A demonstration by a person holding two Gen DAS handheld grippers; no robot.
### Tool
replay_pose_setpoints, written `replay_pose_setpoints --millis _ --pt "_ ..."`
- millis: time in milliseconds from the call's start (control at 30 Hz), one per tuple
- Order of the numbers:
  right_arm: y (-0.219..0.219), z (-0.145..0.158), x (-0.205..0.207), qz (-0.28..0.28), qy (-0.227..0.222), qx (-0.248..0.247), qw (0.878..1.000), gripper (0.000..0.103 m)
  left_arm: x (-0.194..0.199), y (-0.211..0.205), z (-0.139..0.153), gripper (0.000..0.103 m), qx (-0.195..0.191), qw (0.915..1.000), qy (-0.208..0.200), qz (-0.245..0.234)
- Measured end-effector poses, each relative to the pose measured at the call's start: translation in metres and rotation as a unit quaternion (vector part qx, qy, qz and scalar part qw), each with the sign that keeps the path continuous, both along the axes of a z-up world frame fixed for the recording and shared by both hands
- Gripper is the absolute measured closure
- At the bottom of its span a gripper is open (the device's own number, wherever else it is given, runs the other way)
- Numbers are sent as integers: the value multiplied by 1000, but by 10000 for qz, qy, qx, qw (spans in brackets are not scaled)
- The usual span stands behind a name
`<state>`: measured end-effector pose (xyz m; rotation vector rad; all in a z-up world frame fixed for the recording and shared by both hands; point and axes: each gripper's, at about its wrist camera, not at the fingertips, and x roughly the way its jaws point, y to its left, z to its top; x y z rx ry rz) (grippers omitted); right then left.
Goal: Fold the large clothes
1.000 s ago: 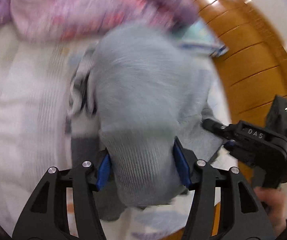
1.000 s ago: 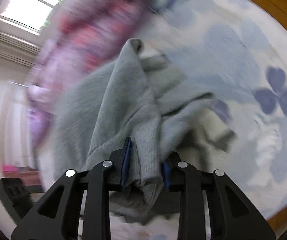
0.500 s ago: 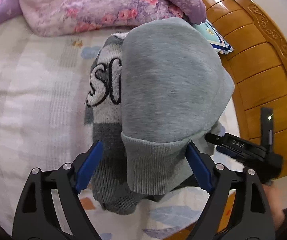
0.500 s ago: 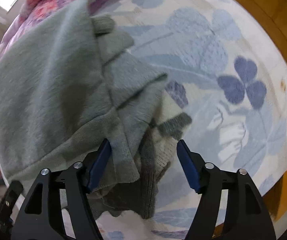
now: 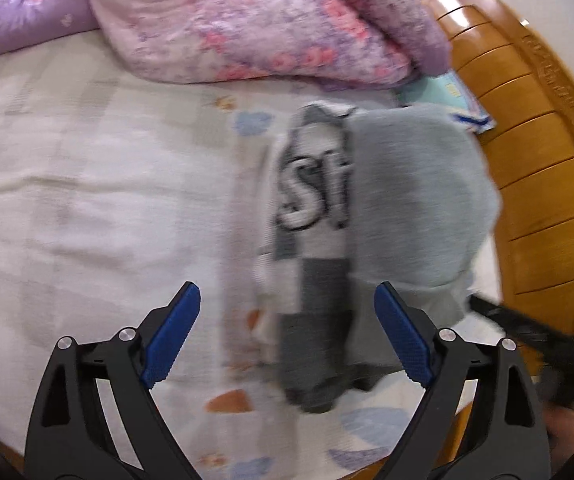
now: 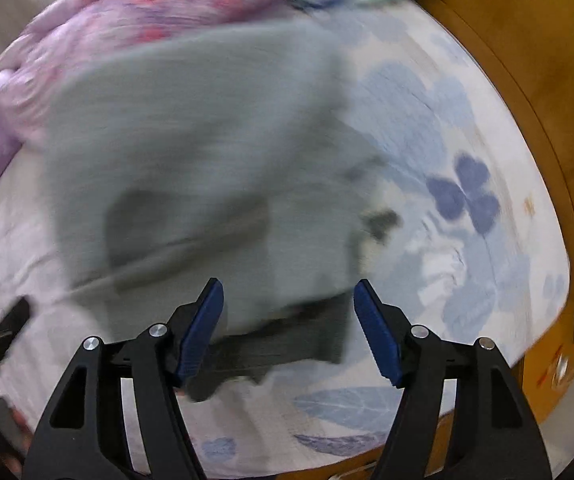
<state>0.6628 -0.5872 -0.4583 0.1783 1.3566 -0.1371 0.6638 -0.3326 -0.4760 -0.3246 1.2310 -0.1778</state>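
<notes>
Left hand-held gripper point(image 5: 287, 338): we see its jaws spread wide and opening; the blue pads point(image 5: 171, 340) press on nothing, and the sweater's dark hem merely lies in the gap below them.
Right hand-held gripper point(image 6: 289, 330): we read the jaws as apart, with no pad contact; the sweater's lower edge lies beneath the gap.
Grey sweater point(image 5: 415, 200): we find it folded into a compact bundle on the bed, right of centre in the left wrist view; a plain grey panel lies over a white panel with dark lettering. In the right wrist view it fills the centre, blurred.
Bed sheet point(image 5: 87, 208): pale, with blue leaf prints at the lower right of the right wrist view.
Floral quilt point(image 5: 255, 24): pink and purple, bunched across the top of both views, just beyond the sweater.
Wooden bed frame point(image 5: 543, 184): curved boards at the right edge.
Teal packet point(image 5: 443, 96): between quilt and frame, upper right.
</notes>
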Motion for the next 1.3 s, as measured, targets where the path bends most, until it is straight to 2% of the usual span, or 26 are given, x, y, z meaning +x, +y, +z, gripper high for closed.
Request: replay_pose_setpoints --millis 233,400,600,733,933,1133,1300 --pt "86 22 6 862 -271 77 9959 38 -16 33 1 14 310 9994 132 44" --pt "123 40 -5 1104 -354 21 9933 37 -25 55 10 13 378 9992 122 43" --pt "168 57 -25 1287 -471 -186 9904 31 -42 98 24 13 413 9989 152 174" --pt "196 68 -40 1276 -576 -244 9899 28 -53 120 38 13 452 9989 66 49" --pt "244 88 -67 1154 -772 -381 9896 28 -68 159 66 13 485 9983 -309 -92" --pt "300 121 -102 954 -1120 -636 9871 26 -93 219 101 13 442 9952 -802 -329" --pt "351 151 -142 690 -1459 -660 9847 25 -127 273 134 13 525 9902 -1173 -552"
